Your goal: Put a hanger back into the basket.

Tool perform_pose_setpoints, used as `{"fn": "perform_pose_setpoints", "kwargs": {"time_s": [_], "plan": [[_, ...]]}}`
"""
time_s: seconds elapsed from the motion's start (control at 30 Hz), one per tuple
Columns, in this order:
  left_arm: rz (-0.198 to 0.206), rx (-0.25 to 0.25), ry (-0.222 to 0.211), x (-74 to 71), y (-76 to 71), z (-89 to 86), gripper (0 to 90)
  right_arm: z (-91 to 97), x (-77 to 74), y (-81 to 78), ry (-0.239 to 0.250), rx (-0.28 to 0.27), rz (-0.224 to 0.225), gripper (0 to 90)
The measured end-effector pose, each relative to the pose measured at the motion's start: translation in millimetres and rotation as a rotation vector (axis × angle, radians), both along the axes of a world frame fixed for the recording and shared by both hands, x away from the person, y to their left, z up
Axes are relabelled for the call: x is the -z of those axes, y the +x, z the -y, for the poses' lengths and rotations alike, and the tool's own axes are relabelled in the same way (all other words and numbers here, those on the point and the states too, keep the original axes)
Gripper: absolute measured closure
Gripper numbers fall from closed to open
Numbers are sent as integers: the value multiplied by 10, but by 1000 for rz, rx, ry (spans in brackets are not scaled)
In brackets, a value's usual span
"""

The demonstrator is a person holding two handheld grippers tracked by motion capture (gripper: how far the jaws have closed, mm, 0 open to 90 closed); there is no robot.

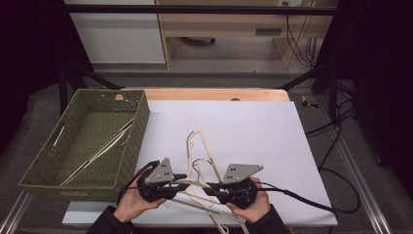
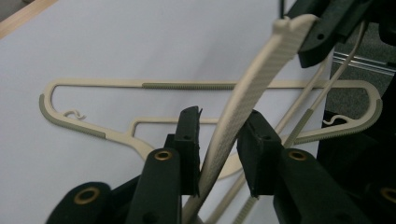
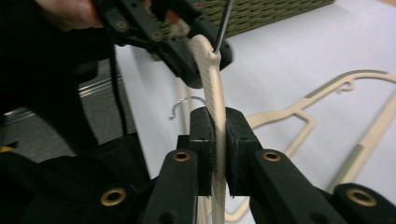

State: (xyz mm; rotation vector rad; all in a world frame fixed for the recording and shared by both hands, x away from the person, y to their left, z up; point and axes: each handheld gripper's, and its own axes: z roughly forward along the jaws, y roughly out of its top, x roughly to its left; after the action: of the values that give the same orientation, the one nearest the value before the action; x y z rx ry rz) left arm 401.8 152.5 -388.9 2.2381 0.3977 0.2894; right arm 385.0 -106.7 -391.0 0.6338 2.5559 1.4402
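Note:
A cream plastic hanger (image 1: 194,184) is held up between my two grippers near the table's front edge. My right gripper (image 3: 219,126) is shut on its ribbed arm (image 3: 212,79), with both pads pressed flat against it. The same arm (image 2: 252,79) crosses slantwise between the jaws of my left gripper (image 2: 219,128); the pads stand close beside it without clamping, so that gripper is open. In the high view my left gripper (image 1: 182,179) and my right gripper (image 1: 210,188) point at each other. A second cream hanger (image 1: 202,146) lies flat on the white sheet behind them.
A green woven basket (image 1: 141,122) stands at the left edge of the white sheet (image 1: 253,131) and holds several hangers (image 1: 97,152). Cables trail off to the right of the table. A wooden table edge (image 1: 214,94) runs along the back.

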Motion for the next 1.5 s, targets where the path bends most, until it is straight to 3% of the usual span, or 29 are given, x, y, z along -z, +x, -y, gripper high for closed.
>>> {"fn": "perform_pose_setpoints", "kwargs": {"time_s": [0.13, 0.23, 0.37, 0.47, 0.7, 0.73, 0.83, 0.87, 0.97, 1.27, 1.5], "plan": [[-12, 19, 0, -12, -32, 22, 777, 9, 2, 6, -13, 40, 44, 747], [-15, 31, 0, -21, -46, 28, 801, 18, -3, 10, -11, 58, 46, 711], [-45, 64, -10, -16, -72, 64, 845, 37, -13, 20, -1, 94, 62, 582], [-68, 75, -30, -14, -84, 81, 857, 44, -18, 19, 5, 104, 65, 550], [-60, -9, -68, -39, -52, 0, 861, 147, -87, 25, 51, 133, 80, 369], [-57, -23, -78, -47, -43, -23, 861, 209, -113, 40, 69, 155, 74, 307], [-46, -72, -103, -80, -23, -92, 861, 279, -133, 59, 89, 181, 69, 247], [-37, -99, -117, -104, -13, -135, 861, 356, -148, 77, 105, 212, 79, 221], [-32, -130, -138, -136, -4, -191, 861, 477, -161, 109, 140, 249, 82, 165], [-15, -177, -181, -243, -12, -298, 861, 839, -169, 187, 203, 349, 89, 106], [25, -195, -226, -490, -38, -440, 861, 950, -171, 209, 213, 385, 84, 84]]}}
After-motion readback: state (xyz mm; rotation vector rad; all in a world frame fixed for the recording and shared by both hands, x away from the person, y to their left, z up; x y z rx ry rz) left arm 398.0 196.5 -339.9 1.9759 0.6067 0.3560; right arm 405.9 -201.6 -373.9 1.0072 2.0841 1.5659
